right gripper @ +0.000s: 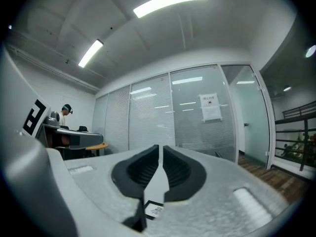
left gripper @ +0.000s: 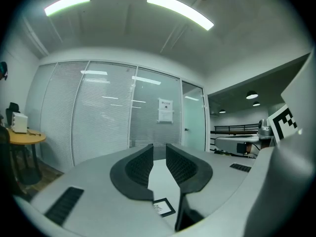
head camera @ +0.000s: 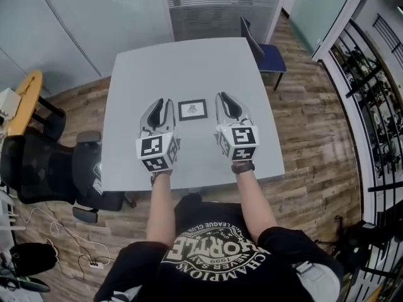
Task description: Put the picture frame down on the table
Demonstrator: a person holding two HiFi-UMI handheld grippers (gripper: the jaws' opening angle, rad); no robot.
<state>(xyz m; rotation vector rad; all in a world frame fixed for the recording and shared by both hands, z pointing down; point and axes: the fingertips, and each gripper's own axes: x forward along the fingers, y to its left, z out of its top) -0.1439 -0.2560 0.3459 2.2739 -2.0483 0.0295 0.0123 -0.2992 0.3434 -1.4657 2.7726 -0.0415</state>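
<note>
Left claw (left gripper: 159, 149): jaws a narrow gap apart, nothing between them, only bare surface showing through. Right claw (right gripper: 160, 150): jaws pressed almost together with just a slit, also empty. Head view shows both held above the surface, side by side and pointing away from the person.

The picture frame (head camera: 192, 109) lies flat, face up, between the two claws and apart from both. In each gripper view it sits low, under the jaw tips. It is about mid-width on the grey surface (head camera: 189, 68), in the near half and well in from every edge.

Judgement: the frame is already down, so the placing looks done or not under way.

Doing the step well now:
- Keep both claws off the frame.
- Lift them clear straight up or back toward the body, not inward across it.
- The frame is thin and light-looking, so a sideways nudge would likely slide it.
- If it needs regripping, widen one claw first and take an edge. Flat on the surface gives little to pinch.

A blue chair (head camera: 267, 55) stands at the far right corner, out of the way.
</note>
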